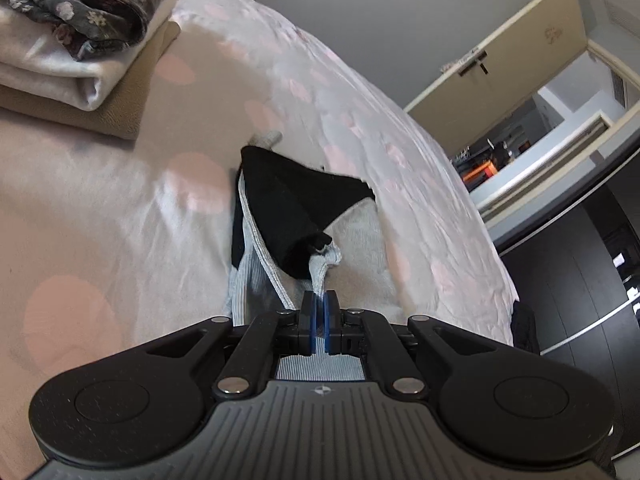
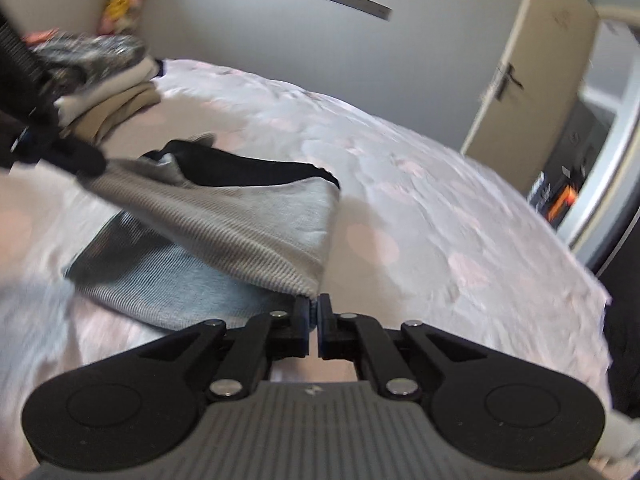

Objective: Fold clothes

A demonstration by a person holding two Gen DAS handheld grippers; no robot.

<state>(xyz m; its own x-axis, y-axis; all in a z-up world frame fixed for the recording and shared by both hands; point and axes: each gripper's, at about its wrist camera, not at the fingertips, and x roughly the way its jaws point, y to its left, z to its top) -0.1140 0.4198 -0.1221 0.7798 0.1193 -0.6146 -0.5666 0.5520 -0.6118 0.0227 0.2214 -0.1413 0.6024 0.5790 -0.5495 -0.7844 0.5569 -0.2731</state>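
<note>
Left wrist view: left gripper (image 1: 319,304) has its blue pads pinched together on a bunched grey corner of the grey-and-black garment (image 1: 360,248), near the middle of the bed (image 1: 120,208). The cloth is lifted there and drapes away in a tent, black panel on the far side.

Right wrist view: right gripper (image 2: 314,308) is clamped on the near right corner of the same garment (image 2: 248,216). The grey ribbed flap hangs raised between the two grippers, above a bluish-grey ribbed layer (image 2: 192,292) lying flat on the bed (image 2: 440,208). I read this as mid-fold, flap in the air. Frame is motion-blurred.

Risks from here, as judgement:
- Both grips are thin edge pinches. On the left only a small twisted nub sits between the pads, so tension across the flap could pull it out and drop the fold.
- Uneven hand heights would skew the flap so its edges miss the lower layer.
- Dragging instead of lifting could shift or rumple the flat layer.
- The black section is slack and creased, and could get trapped crooked under the fold.
- A stack of folded clothes (image 1: 80,40) sits far left, well apart. A wide left swing is the only way to knock it.
</note>
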